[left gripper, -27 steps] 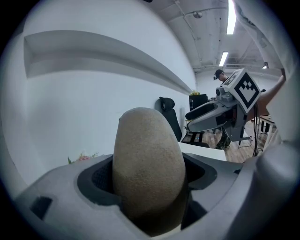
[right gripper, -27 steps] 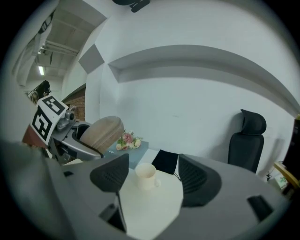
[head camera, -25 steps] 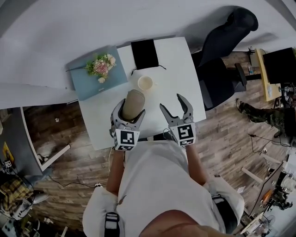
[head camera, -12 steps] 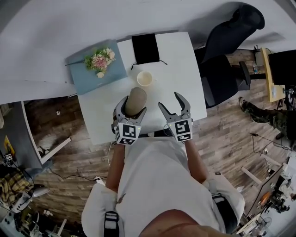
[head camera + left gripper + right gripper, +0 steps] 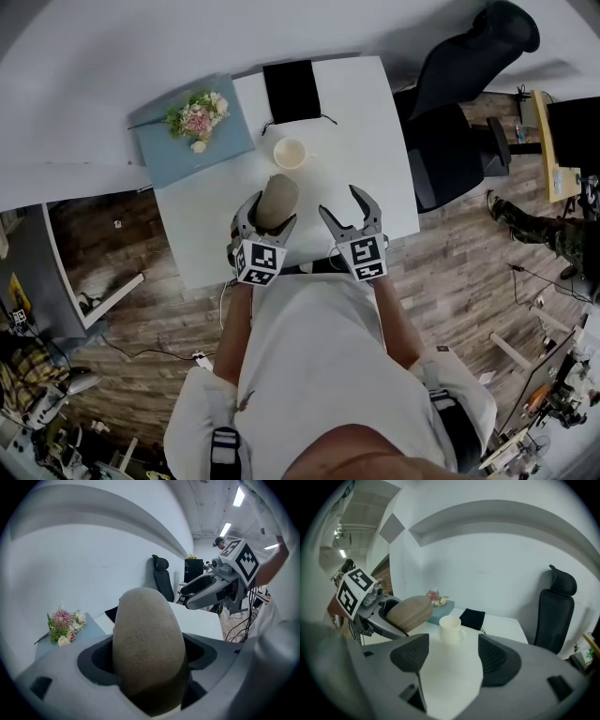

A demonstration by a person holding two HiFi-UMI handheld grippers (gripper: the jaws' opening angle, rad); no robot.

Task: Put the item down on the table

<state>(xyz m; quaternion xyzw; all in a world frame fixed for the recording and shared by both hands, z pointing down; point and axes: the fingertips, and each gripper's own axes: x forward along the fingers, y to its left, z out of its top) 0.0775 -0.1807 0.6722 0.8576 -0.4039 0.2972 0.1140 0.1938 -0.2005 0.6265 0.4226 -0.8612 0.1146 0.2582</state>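
Placement, to judge from the task: tan oblong item (image 5: 147,639) gripped by the left claw (image 5: 266,216), not yet down on the white desk (image 5: 375,141). Lower slowly over the bare patch along the near edge, short of the white cup (image 5: 290,152), with room enough not to knock it. Tip the long flank toward the surface before letting go; rounded all over, so probably prone to rolling if released on its end or from any height. Part the jaws only on felt contact, a little at first, then draw back toward the near edge rather than up through the thing. Hold the right claw (image 5: 454,662) aside, or ready alongside to check a roll: jaws wide apart, nothing between them, only bare desk and the cup beyond.

Squeezed from both sides between the left jaws, seated deep toward the throat, domed end jutting well past the tips and angled toward the far edge. From the head view, over the near-left part of the desk, just on the near side of the cup and apart from it. From the right gripper view, seemingly raised off the surface, though hard to confirm. Black pouch (image 5: 292,92) at the far edge and flowers (image 5: 197,117) by the far-left corner, both well apart from the landing spot.
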